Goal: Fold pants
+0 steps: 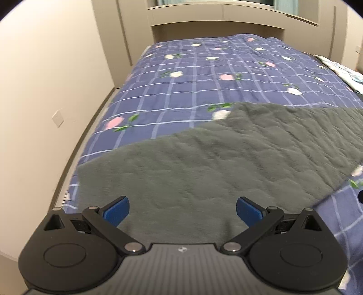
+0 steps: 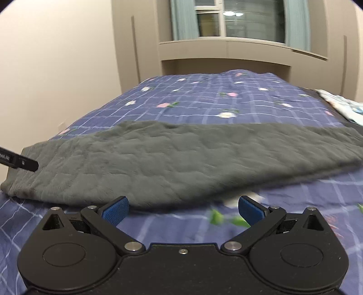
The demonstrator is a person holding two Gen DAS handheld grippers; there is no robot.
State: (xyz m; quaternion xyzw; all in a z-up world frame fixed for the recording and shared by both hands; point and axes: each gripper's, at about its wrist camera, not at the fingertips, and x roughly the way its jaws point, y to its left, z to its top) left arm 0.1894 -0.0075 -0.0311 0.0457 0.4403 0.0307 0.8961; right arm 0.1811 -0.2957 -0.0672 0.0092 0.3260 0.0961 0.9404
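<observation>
Pants [image 1: 204, 163]: grey, fleecy, quilted texture; laid flat across the near part of a bed, long axis running left to right. In the left wrist view the cloth fills the ground directly ahead of and beneath the left gripper [image 1: 182, 212], narrowing toward the far right. In the right wrist view the same garment [image 2: 172, 158] lies just beyond the right gripper [image 2: 183, 211], its near edge close to the fingertips, wider end at left.

Bedspread [image 1: 186, 79]: blue, white grid lines, pink and white flower print; bears the pants. A pale patterned cloth [image 2: 340, 104] sits at the far right edge.

Left gripper: held low above the wide end of the pants, pointing along the bed toward the headboard [image 1: 215, 25]. Jaws spread wide, blue pads [image 1: 116, 211] well apart, nothing between them; contact with the cloth cannot be told.

Right gripper: held low over bare bedspread, near side of the garment. Jaws spread wide, blue pads [image 2: 115, 211] empty.

A black bar-shaped part [image 2: 19, 161] enters the right wrist view at left, over the pants' left end.

Window with curtains [image 2: 240, 18] beyond the headboard.
</observation>
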